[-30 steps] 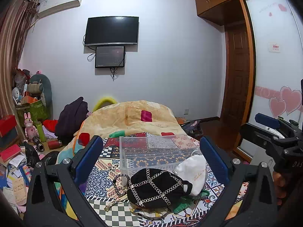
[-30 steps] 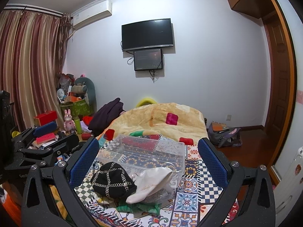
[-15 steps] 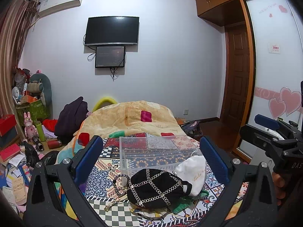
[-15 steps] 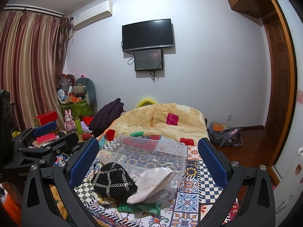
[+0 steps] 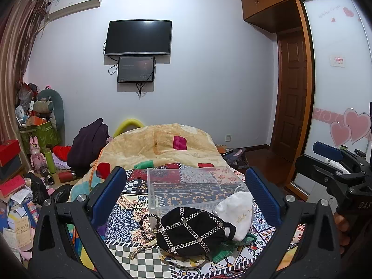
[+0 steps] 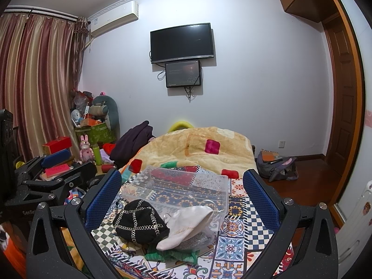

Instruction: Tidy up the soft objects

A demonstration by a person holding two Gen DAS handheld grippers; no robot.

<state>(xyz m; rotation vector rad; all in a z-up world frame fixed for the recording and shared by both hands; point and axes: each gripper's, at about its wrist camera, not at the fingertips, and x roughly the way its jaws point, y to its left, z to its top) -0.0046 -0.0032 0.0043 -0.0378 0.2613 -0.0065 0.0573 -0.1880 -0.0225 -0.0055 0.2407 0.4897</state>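
A black cap with silver chains [image 5: 190, 231] [image 6: 139, 220] lies on the patterned bed cover beside a white cloth pouch [image 5: 237, 209] [image 6: 186, 226], on top of green fabric [image 6: 172, 254]. Behind them stands an empty clear plastic box [image 5: 190, 186] [image 6: 179, 188]. My left gripper [image 5: 184, 193] is open and empty, held above and short of the pile. My right gripper [image 6: 182, 195] is open and empty too. Each gripper shows at the edge of the other's view: the right one [image 5: 334, 162], the left one [image 6: 51, 169].
A yellow quilt [image 5: 160, 146] covers the far end of the bed. Clutter of boxes, bottles and a pink rabbit toy [image 5: 36, 155] fills the floor at left. A backpack [image 6: 276, 167] lies on the floor at right, near a wooden door [image 5: 290, 97].
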